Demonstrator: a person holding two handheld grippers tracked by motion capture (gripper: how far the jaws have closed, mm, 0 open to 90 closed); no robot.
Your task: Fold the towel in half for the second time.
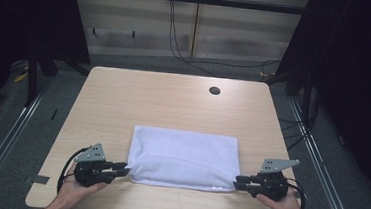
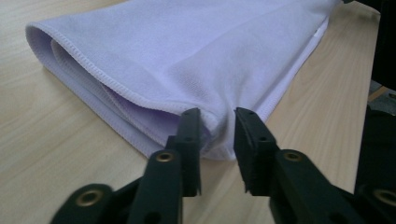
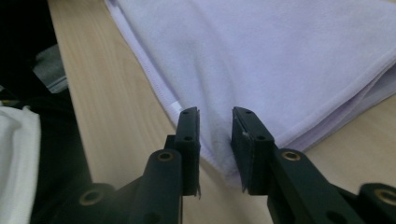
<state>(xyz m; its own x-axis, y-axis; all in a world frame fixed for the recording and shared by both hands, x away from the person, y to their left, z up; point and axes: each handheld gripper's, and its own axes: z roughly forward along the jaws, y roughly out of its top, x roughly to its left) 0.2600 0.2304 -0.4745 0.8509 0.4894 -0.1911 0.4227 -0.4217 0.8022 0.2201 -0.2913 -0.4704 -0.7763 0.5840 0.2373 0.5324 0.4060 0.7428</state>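
A folded white towel (image 1: 184,157) lies on the wooden table (image 1: 174,98), near its front edge. My left gripper (image 1: 127,170) is at the towel's near left corner, my right gripper (image 1: 236,182) at its near right corner. In the left gripper view the jaws of the left gripper (image 2: 217,114) stand apart, with the corner of the towel (image 2: 187,56) loose in the gap. In the right gripper view the right gripper (image 3: 215,112) is also open, and the corner of the towel (image 3: 280,56) lies between its pads without being pinched.
A round cable hole (image 1: 214,91) sits in the table's far right part. Black cables (image 1: 178,44) hang down the back wall to the floor. Dark curtains (image 1: 356,73) flank the table, and a person's hands hold the grippers at the front edge.
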